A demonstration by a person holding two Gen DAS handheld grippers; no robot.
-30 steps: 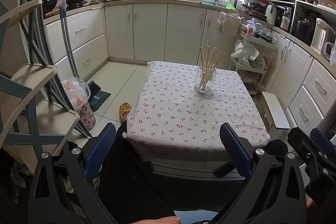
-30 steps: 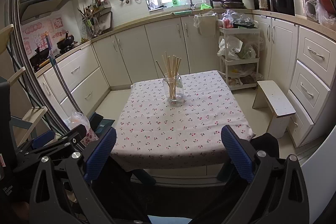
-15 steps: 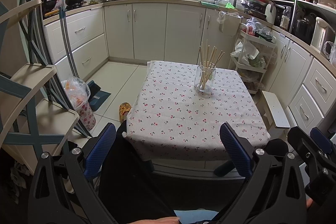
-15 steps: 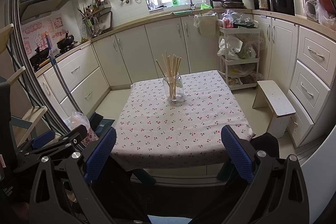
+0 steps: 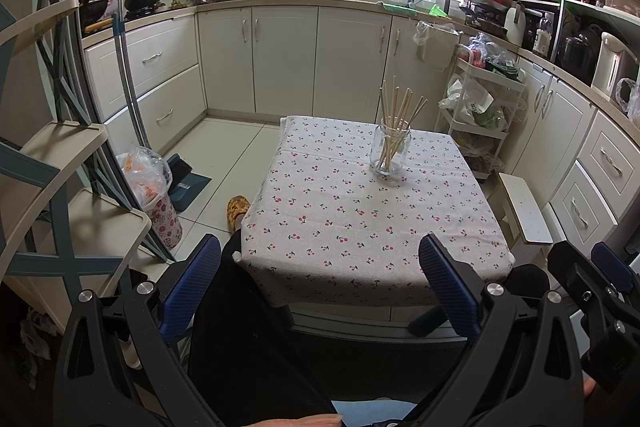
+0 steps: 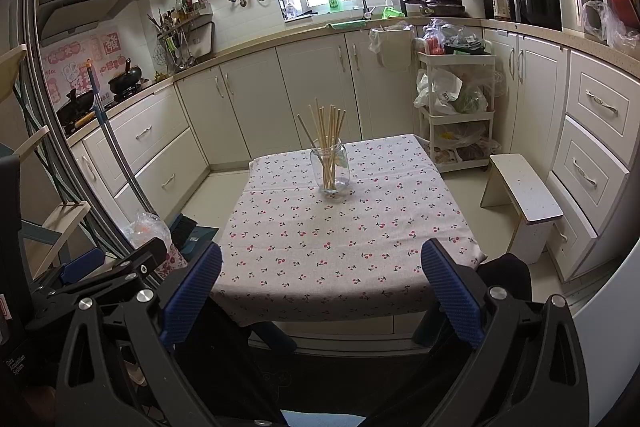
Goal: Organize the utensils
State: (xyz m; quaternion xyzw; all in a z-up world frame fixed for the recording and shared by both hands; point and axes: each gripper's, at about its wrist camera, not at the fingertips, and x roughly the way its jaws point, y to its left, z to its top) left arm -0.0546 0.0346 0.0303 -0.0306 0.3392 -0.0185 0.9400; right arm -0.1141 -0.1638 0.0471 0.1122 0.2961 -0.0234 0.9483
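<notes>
White kitchen cabinets (image 5: 288,63) ring the bench (image 5: 360,227) in its cherry-print cloth. Toward its far side stands a glass jar (image 5: 389,151) holding wooden chopsticks (image 5: 398,107) upright. Both my left fingers (image 5: 320,291) and right fingers (image 6: 320,291) hang released, empty, short of the bench's near edge.

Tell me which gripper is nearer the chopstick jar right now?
Too close to call. Both are open and held back off the near edge of the table. The jar sits ahead and right of the left gripper, and roughly straight ahead of the right gripper.
</notes>
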